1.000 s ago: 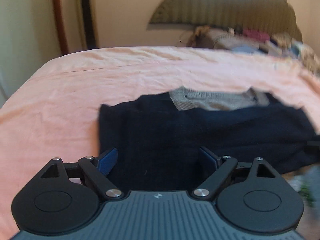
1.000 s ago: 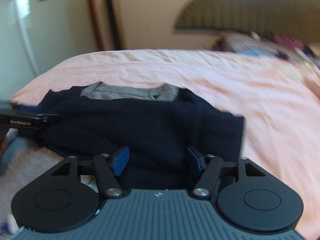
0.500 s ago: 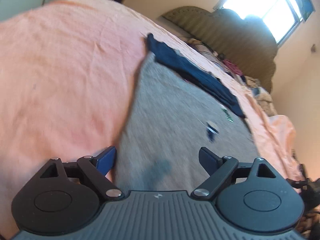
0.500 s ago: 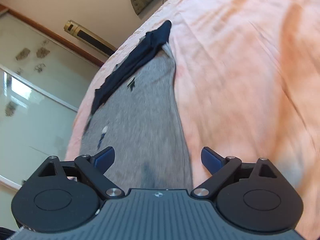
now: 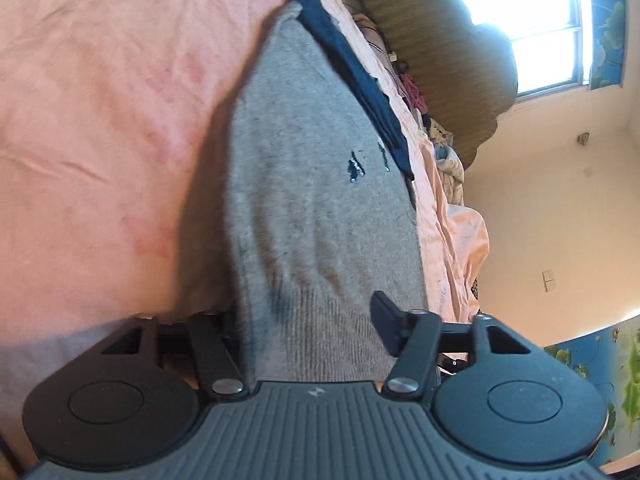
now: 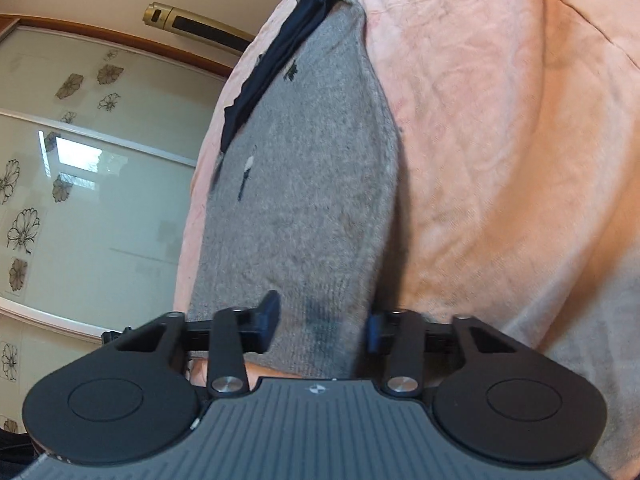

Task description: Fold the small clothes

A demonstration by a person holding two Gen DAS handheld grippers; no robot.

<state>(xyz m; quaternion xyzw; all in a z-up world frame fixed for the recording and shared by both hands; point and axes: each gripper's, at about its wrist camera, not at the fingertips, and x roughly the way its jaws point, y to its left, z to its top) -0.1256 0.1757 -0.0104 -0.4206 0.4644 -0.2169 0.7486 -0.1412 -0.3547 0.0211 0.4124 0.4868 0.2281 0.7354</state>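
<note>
Each gripper stands with its jaws apart around the ribbed grey hem of the sweater (image 5: 320, 200), the left gripper (image 5: 308, 320) and the right gripper (image 6: 320, 320) alike, neither clamped. The sweater stretches from the near edge of the bed (image 5: 100, 120) toward its navy far edge. If the jaws close on only one layer, the hem could slip and the fold come out crooked.

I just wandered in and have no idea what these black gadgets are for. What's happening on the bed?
A person is folding a small grey knit garment on a bed with a pink sheet, using a two-finger gripper in each hand. The left gripper and the right gripper each have the ribbed hem between their fingers, jaws wide apart, not clamped. A navy piece of clothing lies along the garment's far edge. More clothes are piled near the headboard.
</note>
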